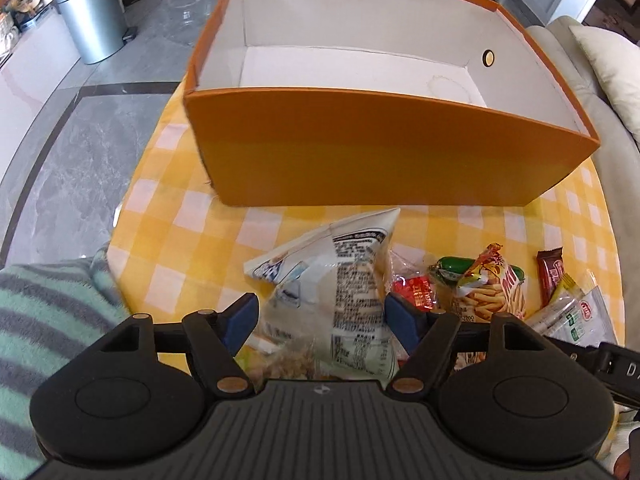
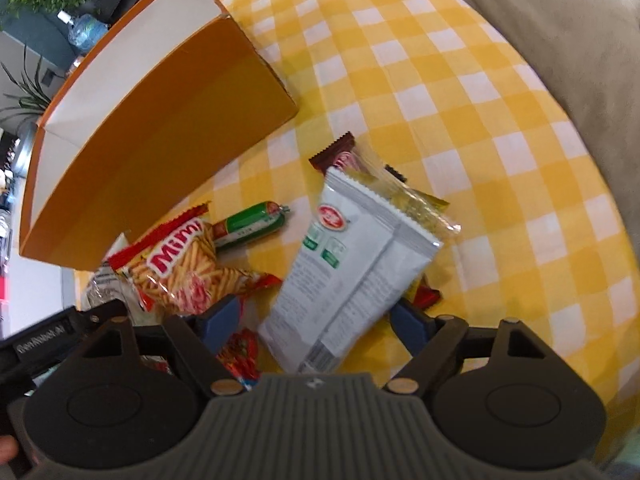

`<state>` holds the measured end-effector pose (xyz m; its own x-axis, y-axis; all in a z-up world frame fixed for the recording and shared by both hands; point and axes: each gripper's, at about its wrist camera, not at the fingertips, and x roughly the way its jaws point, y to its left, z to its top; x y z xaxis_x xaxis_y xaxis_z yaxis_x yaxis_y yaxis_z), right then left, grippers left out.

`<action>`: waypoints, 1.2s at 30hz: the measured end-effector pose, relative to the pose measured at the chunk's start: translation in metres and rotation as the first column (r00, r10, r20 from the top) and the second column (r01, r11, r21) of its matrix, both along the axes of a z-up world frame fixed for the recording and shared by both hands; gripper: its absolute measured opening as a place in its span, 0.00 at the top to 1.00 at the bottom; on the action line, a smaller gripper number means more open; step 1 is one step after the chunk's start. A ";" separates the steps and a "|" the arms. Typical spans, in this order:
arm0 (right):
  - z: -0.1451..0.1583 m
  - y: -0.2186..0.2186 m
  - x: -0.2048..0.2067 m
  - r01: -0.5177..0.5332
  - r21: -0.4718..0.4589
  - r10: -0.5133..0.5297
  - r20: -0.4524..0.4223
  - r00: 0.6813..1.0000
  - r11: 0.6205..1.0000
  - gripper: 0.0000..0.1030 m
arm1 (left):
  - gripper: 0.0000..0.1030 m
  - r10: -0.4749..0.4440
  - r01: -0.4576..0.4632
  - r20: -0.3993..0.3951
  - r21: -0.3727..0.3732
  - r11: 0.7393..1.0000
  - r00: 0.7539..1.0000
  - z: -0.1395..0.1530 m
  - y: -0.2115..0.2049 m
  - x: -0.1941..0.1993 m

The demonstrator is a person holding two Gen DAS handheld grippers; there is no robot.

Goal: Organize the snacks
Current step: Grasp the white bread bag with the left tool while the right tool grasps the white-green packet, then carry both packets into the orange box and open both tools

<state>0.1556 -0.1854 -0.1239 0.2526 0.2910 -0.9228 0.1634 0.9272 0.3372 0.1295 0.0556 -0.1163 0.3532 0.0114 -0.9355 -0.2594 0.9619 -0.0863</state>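
Observation:
An empty orange box [image 1: 380,152] with a white inside stands at the back of the yellow-checked tablecloth [image 1: 168,216]. In front of it lies a pile of snacks. My left gripper [image 1: 322,316] points down, open, its blue pads on either side of a clear, white-printed bag [image 1: 344,280] without pressing it. My right gripper [image 2: 316,320] is open around a white pouch [image 2: 352,260] with a red logo. Beside them lie a Mimi stick-snack bag [image 2: 180,268], a green sausage [image 2: 248,224], a brown chocolate bar [image 2: 336,152], a yellow-green bar [image 2: 420,204] and red packets [image 2: 240,352].
The orange box [image 2: 160,140] fills the left of the right wrist view. A beige sofa with a cushion [image 1: 612,60] borders the table on the right. A grey bin [image 1: 90,16] stands on the floor at far left. A striped sleeve [image 1: 48,320] is at lower left.

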 end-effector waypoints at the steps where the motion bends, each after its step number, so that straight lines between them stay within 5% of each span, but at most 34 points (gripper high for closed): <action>1: -0.001 0.001 0.001 0.004 -0.007 -0.004 0.007 1.000 1.000 0.22 | 0.18 -0.004 0.004 -0.003 0.003 1.000 1.000 -0.002 -0.001 0.002; 7: -0.002 0.011 0.004 -0.005 -0.055 0.007 0.048 0.999 0.998 0.26 | 0.25 -0.021 0.020 0.026 0.030 0.999 0.999 -0.005 -0.003 0.005; 12: 0.000 0.010 0.002 -0.002 -0.097 0.009 0.071 0.997 0.995 0.57 | 0.35 -0.030 0.030 0.040 0.023 0.999 0.999 -0.005 -0.004 0.004; 16: 0.002 0.007 0.000 -0.007 -0.095 0.014 0.083 0.996 0.995 0.64 | 0.41 -0.033 0.033 0.043 0.009 0.999 0.999 -0.003 -0.004 0.003; 21: 0.017 0.007 -0.007 -0.031 -0.087 0.044 0.144 0.989 0.996 0.92 | 0.49 -0.032 0.033 0.076 -0.014 0.999 0.997 0.005 -0.001 -0.005; 36: 0.072 0.013 -0.037 -0.112 -0.141 0.154 0.341 0.927 0.984 0.97 | 0.53 -0.042 0.049 0.220 -0.027 0.998 0.975 0.056 -0.001 -0.042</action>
<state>0.1190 -0.1719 -0.0522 0.5310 0.2400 -0.8127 -0.0724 0.9684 0.2387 0.0876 0.0544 -0.0606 0.5490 -0.0378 -0.8350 -0.1869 0.9681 -0.1667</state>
